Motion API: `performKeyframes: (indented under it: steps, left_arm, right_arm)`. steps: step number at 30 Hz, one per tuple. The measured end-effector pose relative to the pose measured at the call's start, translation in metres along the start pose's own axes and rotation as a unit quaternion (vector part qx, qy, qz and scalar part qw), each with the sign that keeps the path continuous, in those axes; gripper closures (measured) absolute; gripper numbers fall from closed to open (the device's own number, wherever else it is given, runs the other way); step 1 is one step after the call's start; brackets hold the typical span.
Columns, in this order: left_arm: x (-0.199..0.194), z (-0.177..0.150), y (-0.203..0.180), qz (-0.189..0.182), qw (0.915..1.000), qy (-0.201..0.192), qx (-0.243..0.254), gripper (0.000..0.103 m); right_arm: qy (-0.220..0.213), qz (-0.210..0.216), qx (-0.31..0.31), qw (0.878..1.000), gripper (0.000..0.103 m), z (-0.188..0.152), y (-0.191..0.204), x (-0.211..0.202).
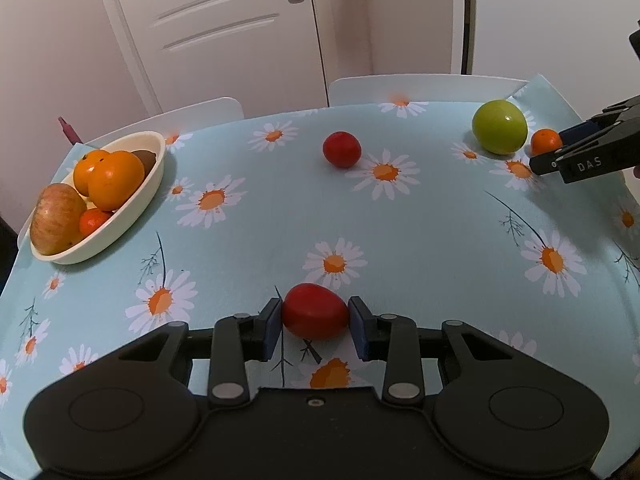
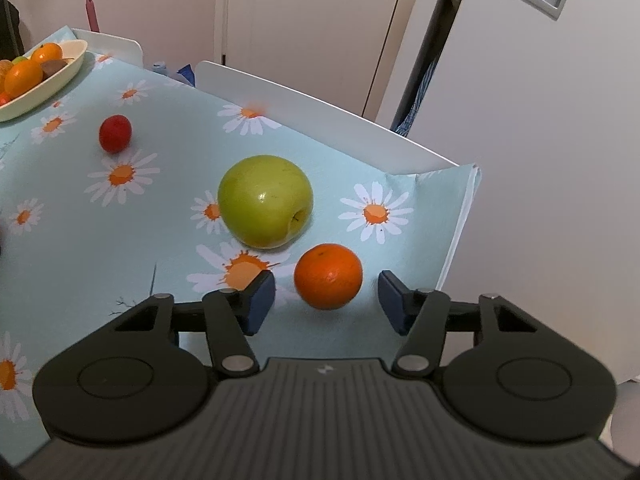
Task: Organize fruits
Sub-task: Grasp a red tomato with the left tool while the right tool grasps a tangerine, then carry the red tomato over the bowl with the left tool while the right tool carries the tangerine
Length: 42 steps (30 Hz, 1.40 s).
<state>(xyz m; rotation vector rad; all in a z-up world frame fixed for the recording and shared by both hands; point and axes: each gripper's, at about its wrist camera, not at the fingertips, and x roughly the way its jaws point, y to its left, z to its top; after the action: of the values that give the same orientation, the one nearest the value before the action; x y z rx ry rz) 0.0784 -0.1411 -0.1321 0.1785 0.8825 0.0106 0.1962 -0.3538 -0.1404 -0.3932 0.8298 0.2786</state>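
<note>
left hand-held gripper pinching a small glossy red tomato-like fruit near the table's near edge, blue pads pressed to both flanks, fruit resting on the daisy-print pale blue tablecloth; gripped low, probably for carrying to the cream oval bowl at the far left corner, already loaded with oranges and an apple. right hand-held gripper spread around a small orange mandarin near the far right corner, pads clear of the peel on both sides, not yet gripping. large green apple just beside it. second red fruit alone mid-table toward the far edge.
</note>
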Motion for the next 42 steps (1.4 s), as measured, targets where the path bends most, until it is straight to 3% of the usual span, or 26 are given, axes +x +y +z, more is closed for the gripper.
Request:
performKeyframes:
  steps: [3,6,23,32,42]
  left_arm:
    - [-0.002,-0.001,0.001,0.002,1.0000,-0.001,-0.002,0.064]
    - [-0.003,-0.001,0.001,0.001,1.0000,-0.002,-0.001,0.064]
    - [-0.028,0.015,0.009,0.002,0.9995,-0.030,-0.003,0.064]
    - [-0.058,0.029,0.033,0.009,0.9984,-0.055,-0.013,0.064]
    - [-0.070,0.048,0.092,0.013,0.9967,-0.075,-0.026,0.064]
  right_arm:
    - [-0.002,0.001,-0.004,1.000,0.037,0.001,0.001,0.002]
    - [-0.003,0.002,-0.006,1.000,0.051,0.002,0.001,0.003]
    - [-0.025,0.018,0.020,0.999,0.052,0.014,0.019,-0.044]
    - [-0.050,0.047,0.008,0.998,0.052,0.046,0.057,-0.086]
    - [-0.073,0.072,0.016,0.995,0.052,0.098,0.118,-0.109]
